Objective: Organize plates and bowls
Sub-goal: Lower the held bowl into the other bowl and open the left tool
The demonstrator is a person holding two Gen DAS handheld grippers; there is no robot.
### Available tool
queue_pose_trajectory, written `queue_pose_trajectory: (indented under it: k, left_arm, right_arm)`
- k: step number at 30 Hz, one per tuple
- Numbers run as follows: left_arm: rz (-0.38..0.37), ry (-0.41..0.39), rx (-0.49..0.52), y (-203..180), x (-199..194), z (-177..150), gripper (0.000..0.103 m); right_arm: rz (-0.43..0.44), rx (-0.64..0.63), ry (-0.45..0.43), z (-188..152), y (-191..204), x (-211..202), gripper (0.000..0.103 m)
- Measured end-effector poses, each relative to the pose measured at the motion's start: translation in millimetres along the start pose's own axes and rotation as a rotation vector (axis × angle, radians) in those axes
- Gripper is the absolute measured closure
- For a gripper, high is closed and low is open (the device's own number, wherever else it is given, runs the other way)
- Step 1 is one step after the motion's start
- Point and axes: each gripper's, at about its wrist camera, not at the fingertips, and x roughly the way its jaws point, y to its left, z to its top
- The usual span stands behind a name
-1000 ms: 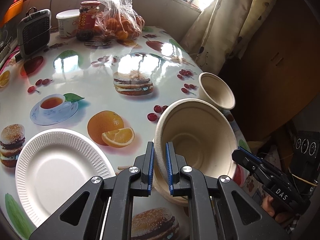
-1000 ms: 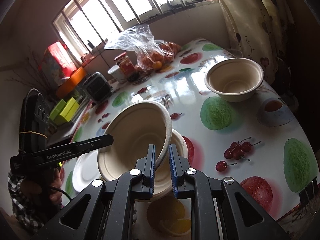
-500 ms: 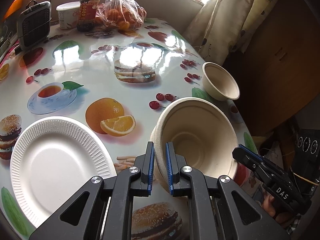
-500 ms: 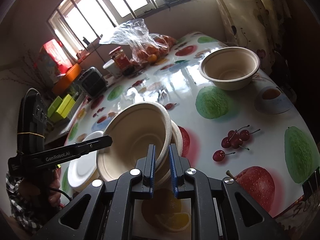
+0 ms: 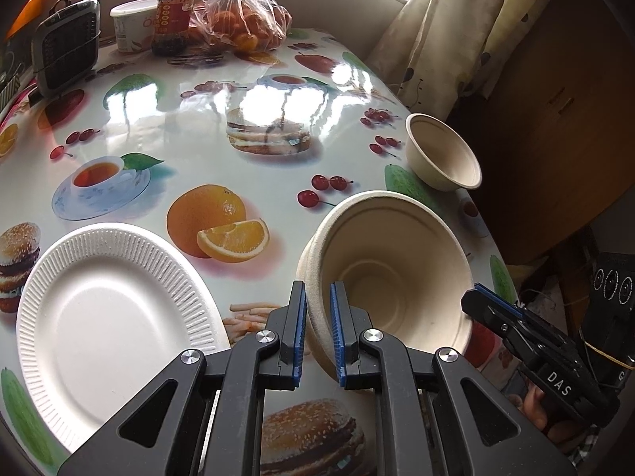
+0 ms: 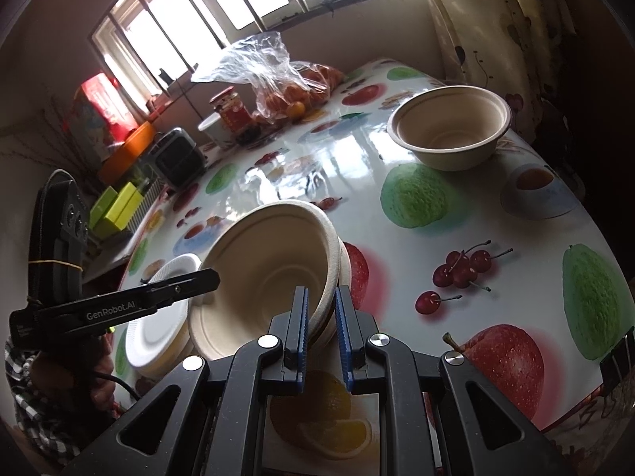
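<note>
I had both grippers clamped on one tilted bowl (image 5: 397, 277): my left gripper (image 5: 318, 333) on one rim, my right gripper (image 6: 320, 333) opposite, probably to seat it in the bowl beneath. It was empty. Beside it lay an empty plate (image 5: 107, 325); farther off, another empty bowl (image 6: 450, 127).

Plate (image 5: 107, 317) left of nested bowls (image 5: 397, 273); single bowl (image 5: 444, 158) beyond them.

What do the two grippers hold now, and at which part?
Both fingers pairs pinch the rim of the tilted beige bowl: left gripper one side, right gripper the opposite.
</note>
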Motion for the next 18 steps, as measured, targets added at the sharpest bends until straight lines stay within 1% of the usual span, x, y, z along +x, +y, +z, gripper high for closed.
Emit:
queue_pose_trajectory:
  k: [9,11,18]
  left_arm:
    - [0.016,0.003,0.008,-1.1,1.0,-0.4,0.090]
    - [0.017,0.005,0.012,-2.6,1.1,-0.6,0.087]
    - [0.022,0.000,0.018,-4.5,-0.4,-1.1,0.083]
  right_arm:
    - [-0.009,-0.005,0.004,-1.4,0.3,3.4,0.088]
    - [-0.010,-0.006,0.002,-0.9,0.6,3.2,0.088]
    - [-0.010,-0.007,0.002,-0.8,0.3,3.2,0.088]
